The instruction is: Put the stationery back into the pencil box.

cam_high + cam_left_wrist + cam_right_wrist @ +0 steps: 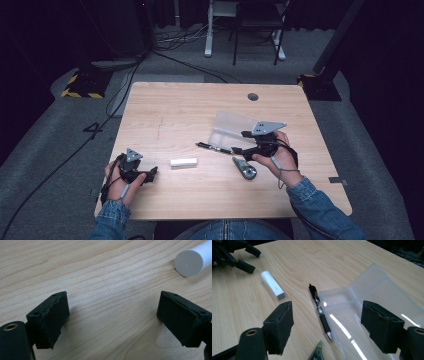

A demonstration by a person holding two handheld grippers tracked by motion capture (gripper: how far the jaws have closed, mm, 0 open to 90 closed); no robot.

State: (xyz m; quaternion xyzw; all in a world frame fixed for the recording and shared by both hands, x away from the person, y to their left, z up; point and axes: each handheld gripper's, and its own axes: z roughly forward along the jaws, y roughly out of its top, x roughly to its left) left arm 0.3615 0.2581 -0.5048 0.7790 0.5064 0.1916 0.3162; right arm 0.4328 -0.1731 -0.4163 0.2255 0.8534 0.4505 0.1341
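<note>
A black pen (214, 148) (320, 310) lies on the wooden table beside an open clear plastic case (232, 127) (372, 290). My right gripper (241, 142) (328, 327) hovers open just behind the pen's tip end and the case's near edge, with nothing pressed between its pads. A white capped tube (183, 162) (272, 285) (191, 261) lies to the left of the pen. My left gripper (151, 172) (112, 320) rests open near the table's front left, short of the tube, its jaws holding nothing.
A grey-green marker (244, 168) (317, 352) lies close under my right hand. A round cable hole (253, 96) is at the table's far edge. The left gripper (242, 257) is also seen far off in the right gripper view.
</note>
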